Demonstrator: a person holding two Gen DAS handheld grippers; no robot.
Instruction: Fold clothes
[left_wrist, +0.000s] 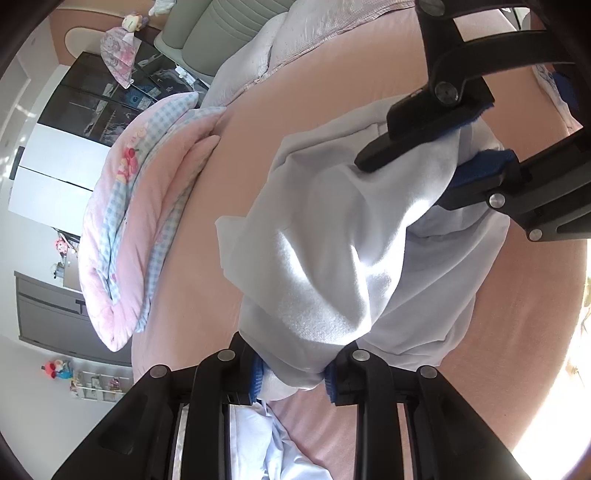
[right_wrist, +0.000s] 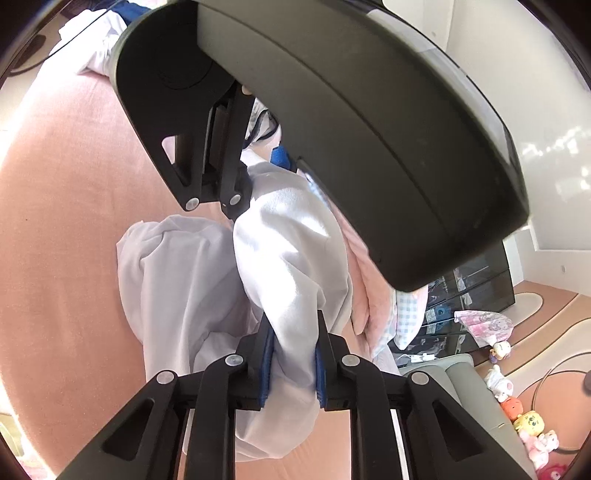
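L gripper (left_wrist: 295, 373) is clamped on one bunched edge of a pale grey garment (left_wrist: 332, 258); blue pads press the cloth from both sides, jaws narrow. R gripper (right_wrist: 291, 365) is clamped on another bunched edge of the same garment (right_wrist: 280, 258), jaws narrow too, w/ cloth squeezed between its blue pads. In the left wrist view the R gripper (left_wrist: 465, 147) shows at upper right, biting the cloth's far edge. In the right wrist view the L gripper's black body fills the top, its fingers meeting the cloth at centre.

Garment hangs draped between the two grippers, the rest slumped in folds on the pink bed (left_wrist: 314, 103). Just beside it on the bed lies a folded pink & blue checked quilt (left_wrist: 140, 221). More white cloth (left_wrist: 258, 443) lies under the L gripper. Plush toys (right_wrist: 524, 417) sit on the floor near a grey chair (right_wrist: 454, 380).
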